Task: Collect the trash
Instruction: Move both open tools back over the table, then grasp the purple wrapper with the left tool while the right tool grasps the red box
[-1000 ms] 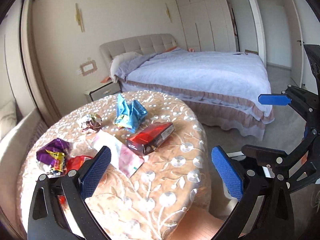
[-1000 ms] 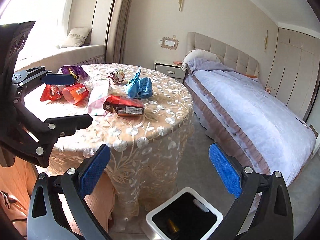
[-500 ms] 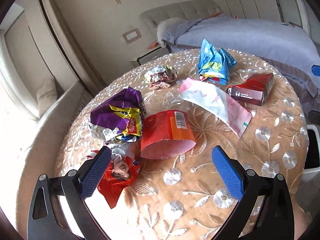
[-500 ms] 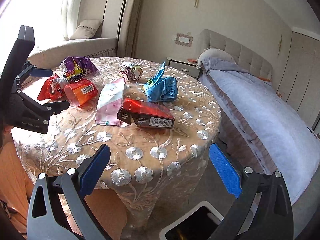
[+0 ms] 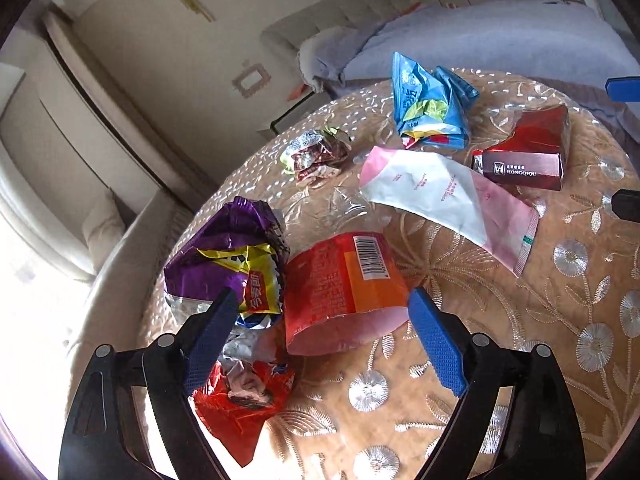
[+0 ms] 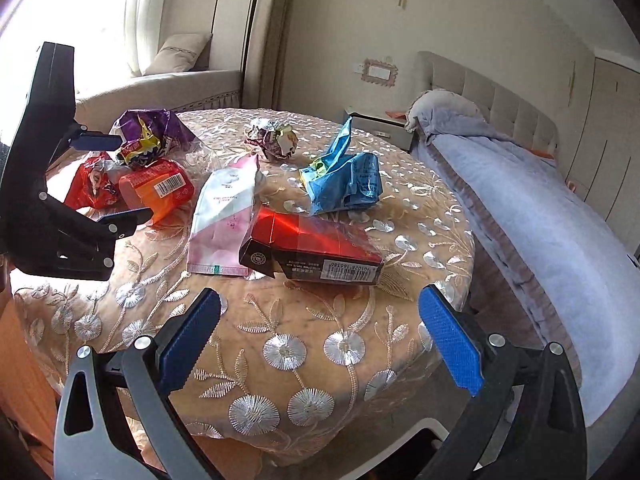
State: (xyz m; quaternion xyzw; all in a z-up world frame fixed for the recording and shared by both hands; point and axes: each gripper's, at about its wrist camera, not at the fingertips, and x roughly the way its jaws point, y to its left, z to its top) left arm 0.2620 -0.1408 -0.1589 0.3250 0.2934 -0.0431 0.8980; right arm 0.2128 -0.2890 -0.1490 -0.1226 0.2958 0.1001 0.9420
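Note:
Trash lies on a round table (image 5: 500, 364). My left gripper (image 5: 324, 340) is open, its jaws either side of an orange paper cup (image 5: 344, 284) lying on its side. A purple wrapper (image 5: 228, 256) and a red wrapper (image 5: 244, 400) lie at its left. Farther off lie a pink-white pouch (image 5: 444, 196), a red box (image 5: 528, 152), a blue bag (image 5: 432, 108) and a crumpled wrapper (image 5: 316, 154). My right gripper (image 6: 320, 340) is open and empty over the table's near edge, short of the red box (image 6: 316, 244). The left gripper (image 6: 104, 180) shows there at the cup (image 6: 160, 190).
A bed (image 6: 540, 208) stands to the right of the table, with a nightstand (image 6: 380, 124) behind. A window seat with a cushion (image 6: 180, 54) runs along the left. The rim of a bin (image 6: 428, 430) shows under the table's near edge.
My left gripper has swung left and come down close over the orange cup. My right gripper has moved in toward the table and the red box.

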